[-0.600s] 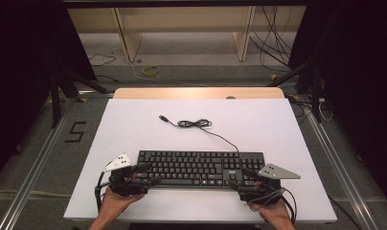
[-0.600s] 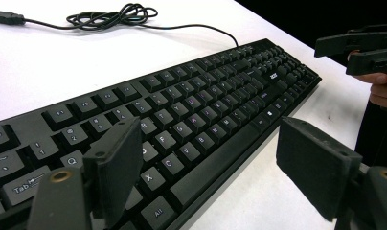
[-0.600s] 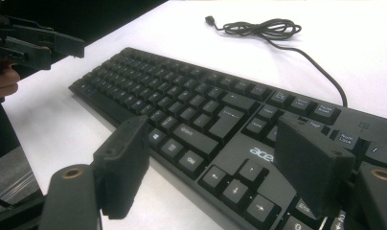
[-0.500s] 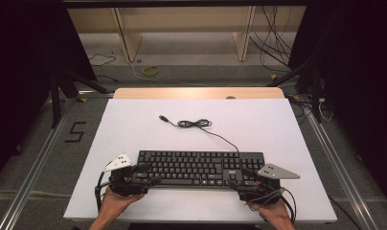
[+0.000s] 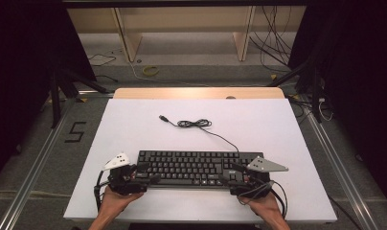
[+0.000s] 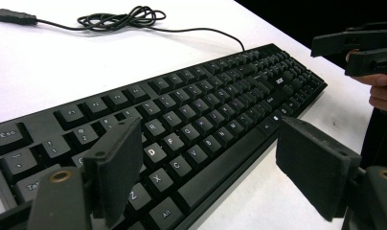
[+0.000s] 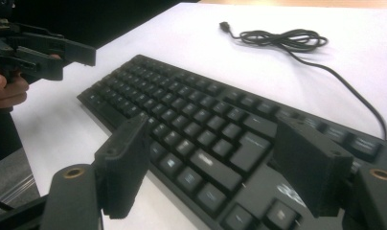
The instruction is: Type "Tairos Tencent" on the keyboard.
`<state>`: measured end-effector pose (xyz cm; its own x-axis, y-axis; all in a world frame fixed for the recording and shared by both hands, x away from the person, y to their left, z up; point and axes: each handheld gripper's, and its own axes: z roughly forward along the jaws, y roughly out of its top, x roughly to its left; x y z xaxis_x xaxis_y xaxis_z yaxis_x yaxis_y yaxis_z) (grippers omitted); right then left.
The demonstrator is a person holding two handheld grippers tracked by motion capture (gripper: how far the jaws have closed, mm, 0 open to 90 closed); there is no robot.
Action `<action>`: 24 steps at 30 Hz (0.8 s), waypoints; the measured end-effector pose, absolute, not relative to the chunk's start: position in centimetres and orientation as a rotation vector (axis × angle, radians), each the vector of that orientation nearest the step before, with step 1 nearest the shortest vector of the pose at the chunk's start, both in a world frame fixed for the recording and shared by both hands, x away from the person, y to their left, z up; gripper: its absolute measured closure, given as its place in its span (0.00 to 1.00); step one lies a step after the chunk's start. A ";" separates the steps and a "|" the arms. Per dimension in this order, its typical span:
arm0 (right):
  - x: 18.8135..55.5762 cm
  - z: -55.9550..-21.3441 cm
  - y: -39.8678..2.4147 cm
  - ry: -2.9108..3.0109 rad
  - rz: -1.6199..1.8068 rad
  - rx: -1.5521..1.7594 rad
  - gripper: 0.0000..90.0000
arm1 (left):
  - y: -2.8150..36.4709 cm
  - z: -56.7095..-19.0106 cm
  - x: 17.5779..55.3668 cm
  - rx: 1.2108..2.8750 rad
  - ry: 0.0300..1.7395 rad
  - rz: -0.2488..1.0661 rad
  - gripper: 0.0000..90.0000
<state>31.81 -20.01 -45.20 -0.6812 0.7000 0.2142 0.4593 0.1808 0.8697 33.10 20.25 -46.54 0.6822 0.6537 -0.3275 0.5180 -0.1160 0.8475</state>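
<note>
Keyboard [image 5: 194, 167] lies at the table's [image 5: 134, 129] near edge. My left gripper [image 6: 208, 165] and right gripper [image 7: 220, 163] gape wide over its ends, grasping nothing. Risk: uneven closure could skew it or depress keys.

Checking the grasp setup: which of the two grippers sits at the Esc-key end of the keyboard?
The left gripper: between its open fingers lie Esc, letter keys and the keyboard front edge. The right gripper straddles the opposite end, where the cable leaves.

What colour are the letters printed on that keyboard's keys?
White, on the black plastic keyboard; the left gripper view shows them best.
</note>
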 end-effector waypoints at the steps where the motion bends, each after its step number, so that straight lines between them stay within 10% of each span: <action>1: 32.0 -45.2 -19.7 2.230 1.506 1.112 0.33 | 20.3 -46.5 33.1 1.771 0.941 0.150 0.27; 24: 35.9 -44.4 -12.6 2.382 1.461 1.054 0.44 | 21.2 -46.6 33.6 1.826 1.059 0.204 0.35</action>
<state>35.89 -12.57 -44.38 -0.7403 0.6351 0.2204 0.4842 0.2763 0.8302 33.60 21.21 -46.59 0.6059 0.7370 -0.2996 0.5725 -0.1425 0.8074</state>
